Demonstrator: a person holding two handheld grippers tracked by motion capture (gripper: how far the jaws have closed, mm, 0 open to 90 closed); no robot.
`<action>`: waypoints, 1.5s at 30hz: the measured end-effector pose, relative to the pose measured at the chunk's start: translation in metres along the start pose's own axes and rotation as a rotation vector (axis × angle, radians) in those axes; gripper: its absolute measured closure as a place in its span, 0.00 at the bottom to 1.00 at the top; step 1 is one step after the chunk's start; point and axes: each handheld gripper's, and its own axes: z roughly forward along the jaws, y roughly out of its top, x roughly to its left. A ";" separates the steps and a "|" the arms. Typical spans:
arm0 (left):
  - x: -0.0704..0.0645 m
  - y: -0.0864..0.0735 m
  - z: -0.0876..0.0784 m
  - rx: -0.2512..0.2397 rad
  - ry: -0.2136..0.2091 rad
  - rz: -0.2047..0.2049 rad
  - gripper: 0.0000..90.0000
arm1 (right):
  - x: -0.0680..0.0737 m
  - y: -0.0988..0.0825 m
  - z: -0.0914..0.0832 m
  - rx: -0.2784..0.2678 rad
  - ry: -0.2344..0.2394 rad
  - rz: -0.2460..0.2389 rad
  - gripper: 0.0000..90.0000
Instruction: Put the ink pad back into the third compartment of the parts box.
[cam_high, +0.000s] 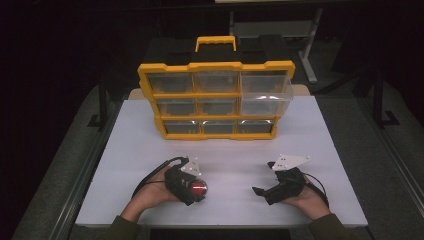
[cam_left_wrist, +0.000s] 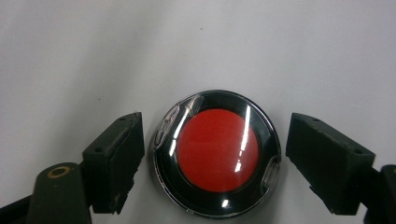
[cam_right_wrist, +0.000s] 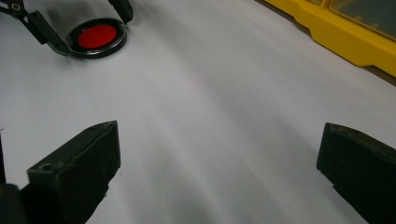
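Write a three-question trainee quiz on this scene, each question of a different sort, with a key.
1. True or false: the left gripper's fingers already press on the round red-centred case.
2. Which drawer of the yellow organiser stands pulled out? A. top left B. right column, middle row C. bottom middle
3. Fill in: the right gripper has ____ between its fingers.

Key:
1. False. The case lies on the white table between the fingers, with a narrow gap on each side.
2. B. That clear drawer juts past the frame.
3. Nothing; its fingers stand wide apart over bare table.
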 end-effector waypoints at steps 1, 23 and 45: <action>0.000 0.000 0.000 0.001 0.001 0.001 0.23 | 0.000 0.000 0.000 0.000 0.000 0.001 0.00; -0.002 0.001 0.000 0.012 0.006 0.008 0.33 | 0.000 0.000 -0.001 -0.002 0.001 0.004 0.00; 0.009 0.008 -0.020 -0.071 -0.025 -0.027 0.33 | -0.003 -0.007 -0.001 -0.017 0.008 0.019 0.00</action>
